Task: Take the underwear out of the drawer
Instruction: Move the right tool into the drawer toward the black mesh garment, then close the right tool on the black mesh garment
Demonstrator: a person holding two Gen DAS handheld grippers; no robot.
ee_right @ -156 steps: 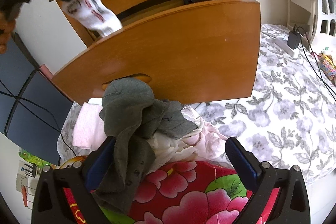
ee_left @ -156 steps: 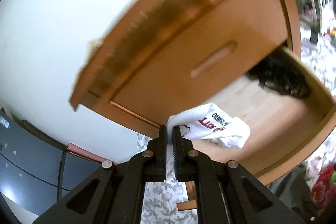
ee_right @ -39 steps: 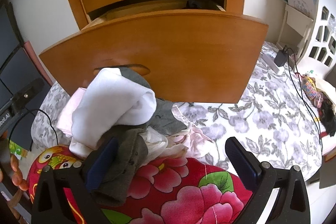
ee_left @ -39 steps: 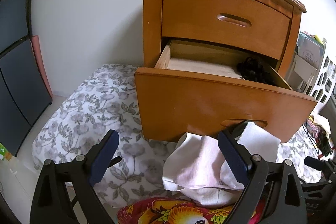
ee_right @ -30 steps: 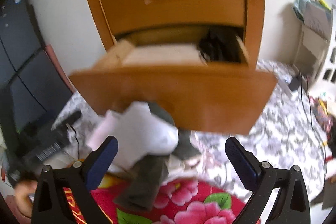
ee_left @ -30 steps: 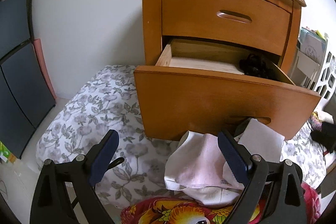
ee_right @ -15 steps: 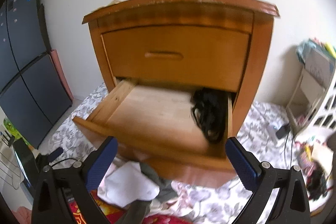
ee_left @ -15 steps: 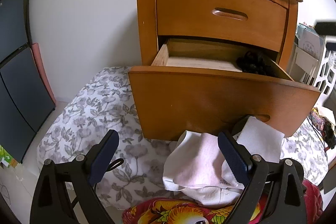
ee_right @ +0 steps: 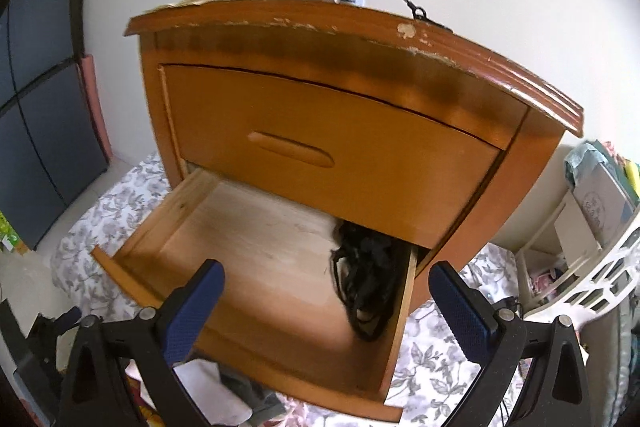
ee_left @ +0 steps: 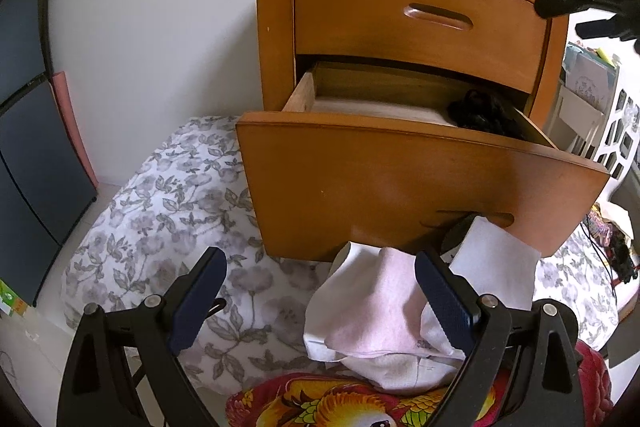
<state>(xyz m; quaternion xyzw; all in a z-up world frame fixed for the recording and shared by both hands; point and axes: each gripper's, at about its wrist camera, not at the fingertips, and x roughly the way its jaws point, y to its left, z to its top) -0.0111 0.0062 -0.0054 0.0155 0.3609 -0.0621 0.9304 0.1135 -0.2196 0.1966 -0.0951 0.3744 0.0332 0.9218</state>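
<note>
We see the orange-brown wooden nightstand [ee_right: 352, 131] with its pulled-out lower drawer [ee_right: 256, 267] almost empty, and a pile of white and pink removed underwear [ee_left: 384, 307] lies in front of it. Only one black tangled garment [ee_right: 364, 287] is left in the drawer's back right corner. Our right gripper [ee_right: 326, 307] hangs above the drawer, wide open and holding nothing, and our left gripper [ee_left: 320, 303] is also spread wide and empty near the pile.
</note>
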